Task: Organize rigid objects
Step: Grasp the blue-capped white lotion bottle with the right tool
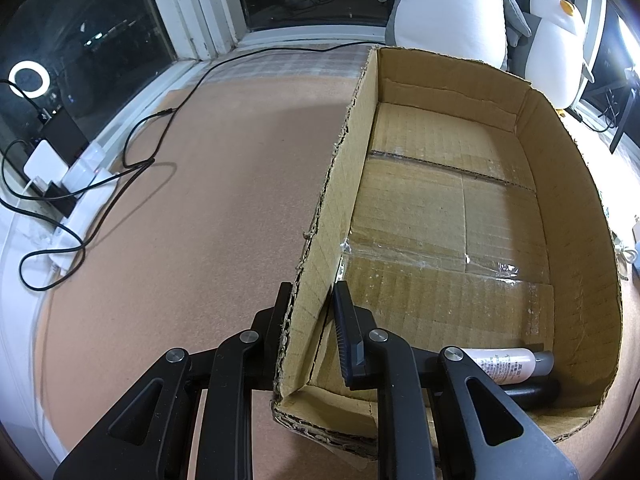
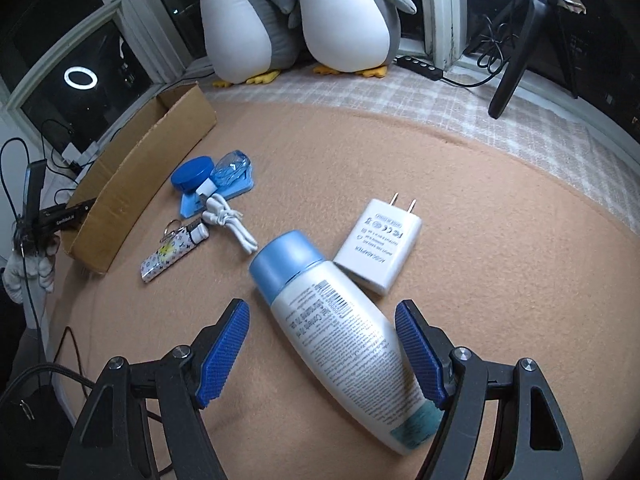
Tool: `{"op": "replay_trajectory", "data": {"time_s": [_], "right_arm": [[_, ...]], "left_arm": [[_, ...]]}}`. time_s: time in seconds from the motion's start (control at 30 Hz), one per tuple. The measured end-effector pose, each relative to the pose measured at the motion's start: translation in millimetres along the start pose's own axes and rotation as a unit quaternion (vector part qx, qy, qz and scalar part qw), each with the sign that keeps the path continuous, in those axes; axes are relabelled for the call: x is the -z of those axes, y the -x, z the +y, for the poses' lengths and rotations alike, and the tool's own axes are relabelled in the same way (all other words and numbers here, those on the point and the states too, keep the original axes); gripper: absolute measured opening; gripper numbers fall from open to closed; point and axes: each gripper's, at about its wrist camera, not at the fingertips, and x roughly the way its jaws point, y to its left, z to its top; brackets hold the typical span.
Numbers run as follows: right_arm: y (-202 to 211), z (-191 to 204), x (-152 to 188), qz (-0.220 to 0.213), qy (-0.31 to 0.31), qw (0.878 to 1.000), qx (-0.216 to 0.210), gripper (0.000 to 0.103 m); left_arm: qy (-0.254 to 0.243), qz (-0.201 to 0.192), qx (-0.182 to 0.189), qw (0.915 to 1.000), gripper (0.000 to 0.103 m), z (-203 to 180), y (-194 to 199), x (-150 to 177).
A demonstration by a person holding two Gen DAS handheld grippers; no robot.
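Observation:
My left gripper (image 1: 312, 286) is shut on the left wall of an open cardboard box (image 1: 344, 152), one finger outside and one inside. In the box's near right corner lie a small pale bottle (image 1: 508, 364) and a black object (image 1: 532, 390). My right gripper (image 2: 322, 306) stands open over a white bottle with a blue cap (image 2: 340, 340) lying on the peach mat, with a gap at its left pad (image 2: 224, 344). Beyond the bottle lie a white charger (image 2: 380, 246), a white cable (image 2: 228, 224), a patterned keychain (image 2: 164, 258) and blue plastic pieces (image 2: 218, 180). The box (image 2: 148, 168) is at the left.
Two plush penguins (image 2: 296, 16) sit at the window behind the mat. A black tripod leg (image 2: 516, 64) and a power strip (image 2: 420, 66) stand at the back right. Black cables (image 1: 132, 156) and chargers (image 1: 48, 164) lie left of the box. A gloved hand (image 2: 28, 276) shows at the left edge.

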Motion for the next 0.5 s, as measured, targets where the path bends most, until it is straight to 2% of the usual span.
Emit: {"op": "replay_trajectory", "data": {"time_s": [0.1,0.23,0.37,0.5], "right_arm": [[1.2,4.0,4.9,-0.003,-0.007,1.000,-0.003,0.072],[-0.9,17.3,11.0,-0.007,0.003,1.000,0.023,0.069],[-10.4,28.2,13.6,-0.003,0.015,0.998,0.066,0.048],[-16.9,31.5,13.8,-0.010,0.006,0.997,0.081,0.044]], "left_arm": [[0.001,-0.001,0.001,1.0000,0.017,0.3,-0.2,0.2],[0.001,-0.001,0.000,1.0000,0.017,0.2,-0.1,0.3],[0.001,-0.001,0.000,1.0000,0.017,0.2,-0.1,0.3],[0.001,-0.001,0.000,1.0000,0.017,0.1,-0.1,0.3]]}}
